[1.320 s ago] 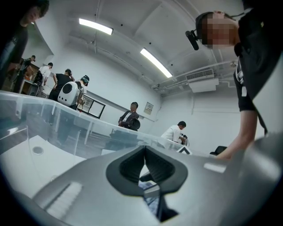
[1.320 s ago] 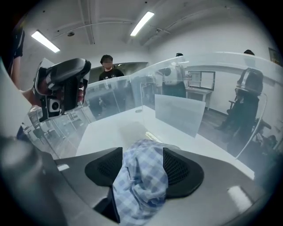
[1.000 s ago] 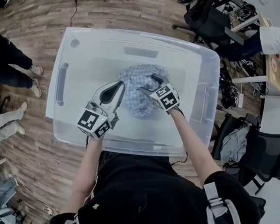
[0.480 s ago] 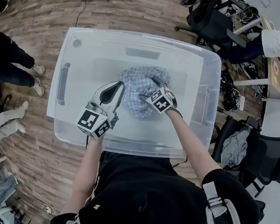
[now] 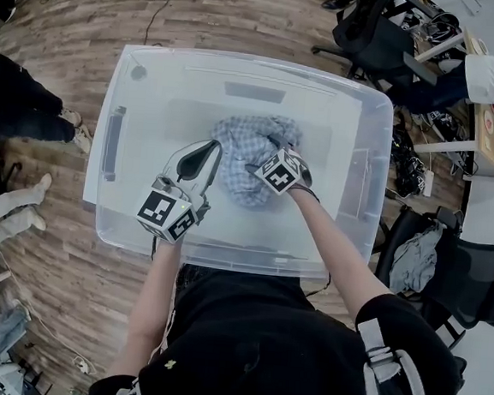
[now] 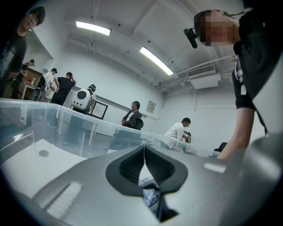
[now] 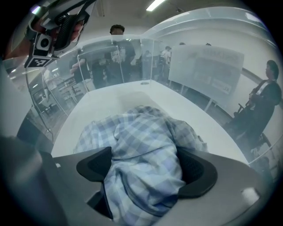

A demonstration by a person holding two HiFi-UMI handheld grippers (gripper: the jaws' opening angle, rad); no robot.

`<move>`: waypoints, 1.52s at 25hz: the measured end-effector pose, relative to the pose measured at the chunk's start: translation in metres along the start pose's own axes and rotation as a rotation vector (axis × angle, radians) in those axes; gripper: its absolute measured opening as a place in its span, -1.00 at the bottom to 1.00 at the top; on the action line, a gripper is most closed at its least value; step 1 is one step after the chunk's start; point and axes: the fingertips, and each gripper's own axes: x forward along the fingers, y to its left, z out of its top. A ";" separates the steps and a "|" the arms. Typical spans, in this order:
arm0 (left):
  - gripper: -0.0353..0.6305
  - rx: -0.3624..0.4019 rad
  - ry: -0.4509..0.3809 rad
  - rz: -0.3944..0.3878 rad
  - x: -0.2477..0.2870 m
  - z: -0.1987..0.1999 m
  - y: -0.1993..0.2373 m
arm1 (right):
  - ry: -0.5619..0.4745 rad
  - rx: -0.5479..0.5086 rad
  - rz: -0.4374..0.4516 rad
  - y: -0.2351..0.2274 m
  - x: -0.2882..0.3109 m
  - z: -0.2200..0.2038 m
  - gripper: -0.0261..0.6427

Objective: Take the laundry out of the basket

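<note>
Shared office/lab space: brown wood-plank flooring (image 5: 246, 16), black mesh swivel chairs (image 5: 480, 286), pale wooden desk (image 5: 487, 127) over black cable clutter (image 5: 402, 159), long fluorescent ceiling strips (image 6: 155, 61), bystanders (image 6: 64, 88) milling around.

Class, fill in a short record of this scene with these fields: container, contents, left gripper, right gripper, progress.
container: clear plastic bin on a wooden floor
contents: one blue checked shirt, crumpled, near the middle
left gripper: fingers together, nothing clamped, beside the shirt
right gripper: fingers have just been opening, now wide, with shirt cloth bunched between them but not gripped
progress: shirt not yet out of the bin
</note>
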 end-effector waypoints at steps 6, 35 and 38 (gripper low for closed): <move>-0.87 0.001 -0.007 0.008 -0.001 0.002 0.002 | 0.037 -0.035 -0.049 -0.003 0.007 -0.002 0.32; -0.87 0.001 -0.057 -0.015 -0.003 0.011 -0.003 | -0.059 0.176 -0.176 -0.033 -0.044 0.013 -0.48; -0.87 0.001 -0.062 -0.022 -0.005 0.012 -0.005 | -0.105 0.212 -0.183 -0.033 -0.064 0.026 -0.49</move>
